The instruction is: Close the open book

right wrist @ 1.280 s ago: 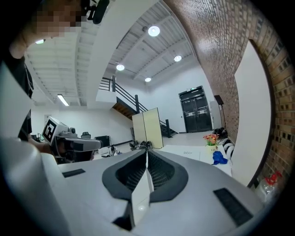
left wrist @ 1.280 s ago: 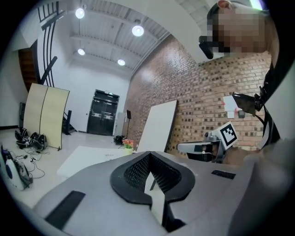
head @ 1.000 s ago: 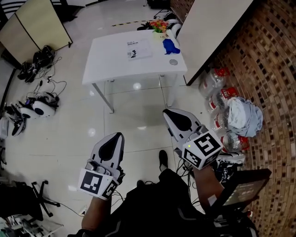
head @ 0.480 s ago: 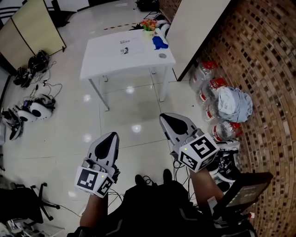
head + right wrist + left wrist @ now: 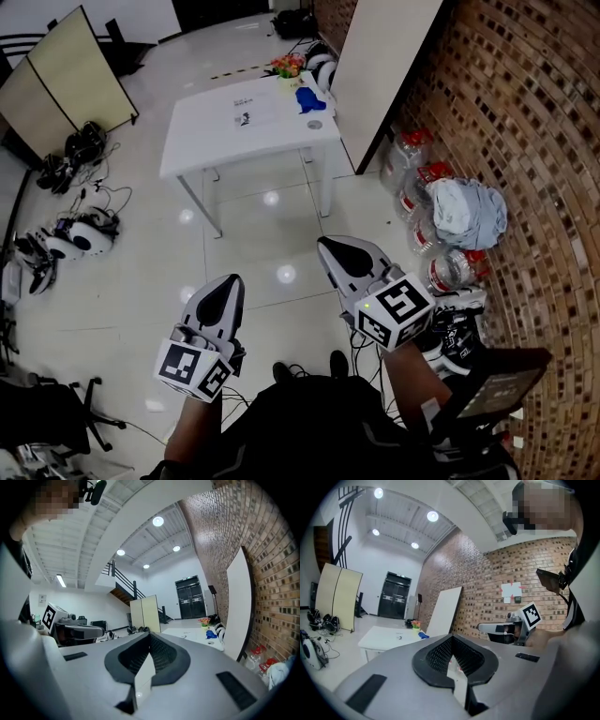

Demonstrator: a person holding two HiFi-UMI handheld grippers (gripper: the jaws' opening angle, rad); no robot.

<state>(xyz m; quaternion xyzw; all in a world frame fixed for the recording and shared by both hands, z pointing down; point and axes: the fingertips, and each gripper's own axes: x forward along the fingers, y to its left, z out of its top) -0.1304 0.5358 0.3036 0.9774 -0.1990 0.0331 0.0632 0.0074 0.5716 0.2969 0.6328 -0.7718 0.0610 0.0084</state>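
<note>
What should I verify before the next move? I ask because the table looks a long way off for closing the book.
1. Left gripper free: jaws together, nothing between them. Ok.
2. Right gripper free: jaws together, nothing between them. Ok.
3. Book within reach: it lies on the white table, far ahead across the floor. Not ok.
4. Book open: it shows only as a flat, pale printed shape, too small to read. Cannot tell.
5. Way to the table: cabled gear lies to the left and bottles to the right, with plain tiles straight ahead. Ok.
</note>
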